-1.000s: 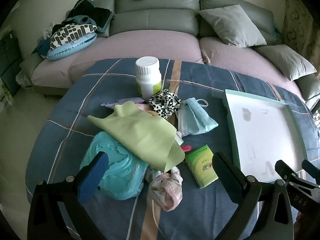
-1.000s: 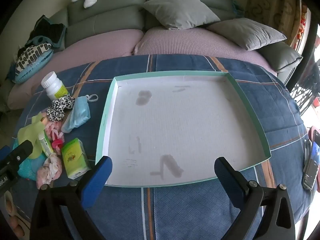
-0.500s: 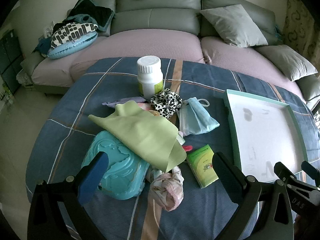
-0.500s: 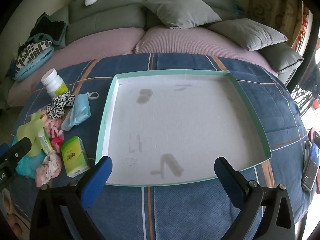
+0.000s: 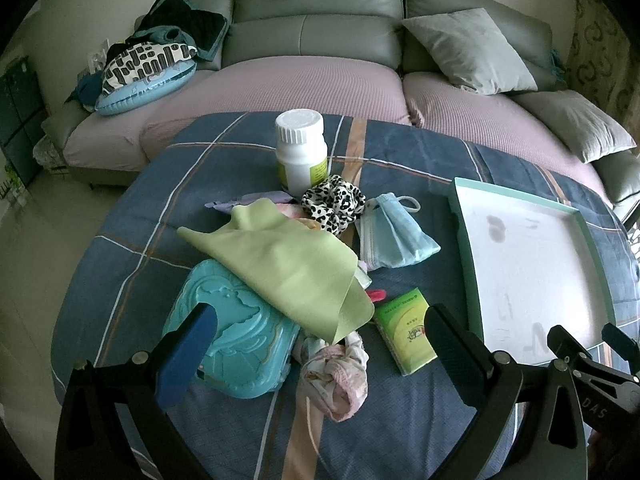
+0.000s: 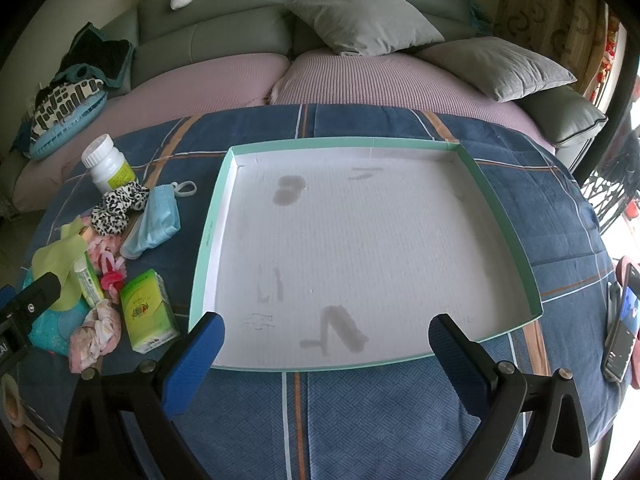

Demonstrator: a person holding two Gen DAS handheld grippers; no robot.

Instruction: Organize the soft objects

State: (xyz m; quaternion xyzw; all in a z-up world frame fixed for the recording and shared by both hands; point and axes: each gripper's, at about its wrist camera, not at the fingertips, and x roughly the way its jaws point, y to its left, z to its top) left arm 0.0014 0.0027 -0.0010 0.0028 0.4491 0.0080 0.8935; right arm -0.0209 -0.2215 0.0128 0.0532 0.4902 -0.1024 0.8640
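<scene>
Eased slightly nearer the pile over the last second: left gripper (image 5: 320,344), jaws spread wide and empty above the near edge of the heap, right gripper (image 6: 324,344) likewise gaping and empty over the near rim of the mint-edged tray (image 6: 212,236). Directly ahead of the left tongs and closest to them, the pink crumpled cloth (image 5: 336,376), long axis running near to far, with green cloth (image 5: 288,264), leopard scrunchie (image 5: 334,204) and blue face mask (image 5: 394,236) farther off, tray to the right still bare. All on a blue plaid cover (image 6: 360,412), grey sofa (image 5: 320,36) beyond.
</scene>
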